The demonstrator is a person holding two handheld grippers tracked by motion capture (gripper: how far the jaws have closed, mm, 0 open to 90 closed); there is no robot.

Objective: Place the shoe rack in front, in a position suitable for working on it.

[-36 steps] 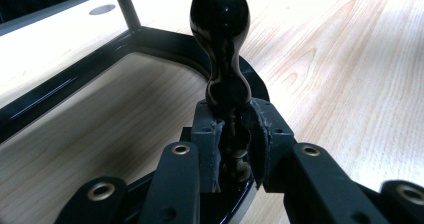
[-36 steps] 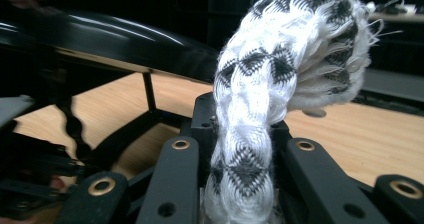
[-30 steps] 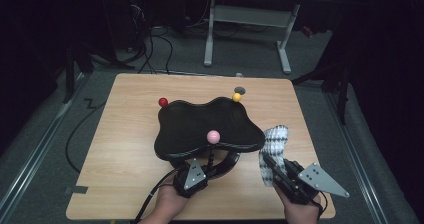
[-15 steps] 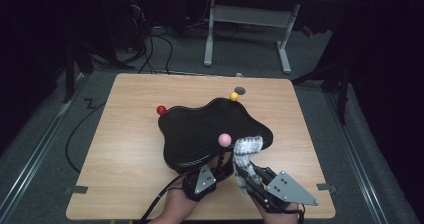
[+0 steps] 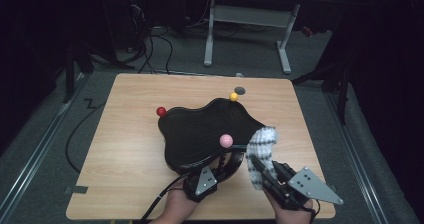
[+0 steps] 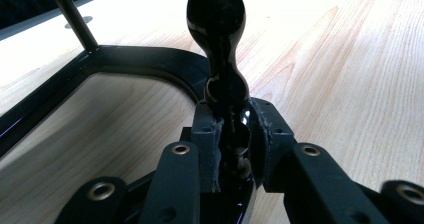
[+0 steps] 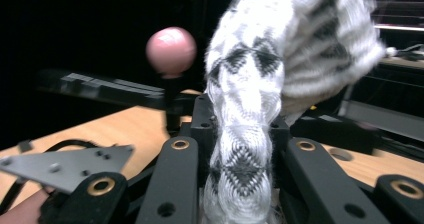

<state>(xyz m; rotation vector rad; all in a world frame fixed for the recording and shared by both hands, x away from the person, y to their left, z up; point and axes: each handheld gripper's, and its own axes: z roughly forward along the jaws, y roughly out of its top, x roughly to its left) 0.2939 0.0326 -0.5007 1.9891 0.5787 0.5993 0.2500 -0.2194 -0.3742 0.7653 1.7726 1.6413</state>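
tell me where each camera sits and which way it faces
High view: above the person's side, looking forward and down on the table; both hands show, with the left gripper and right gripper.
Left gripper view: along its jaws, clamped on the black stand.
Right gripper view: along its jaws, holding the cloth.
Shared: the pink ball, also in the right gripper view.

Glossy black wavy-edged tray (image 5: 200, 131) w/ black frame (image 6: 125, 66) under it. Three ball knobs on tray: red ball (image 5: 161, 111), yellow ball (image 5: 233, 96), pink ball (image 5: 226, 140). White knitted cloth w/ black zigzag/diamond pattern (image 7: 260, 109), same cloth in high view (image 5: 260, 151). Light wood-grain tabletop (image 5: 125, 149), pale tan. Both grippers black: left gripper (image 6: 232, 149), right gripper (image 7: 240, 149); brass-coloured screw rings on arms. Grey three-cornered plate (image 5: 312, 184) w/ dark holes. Floor dark grey.
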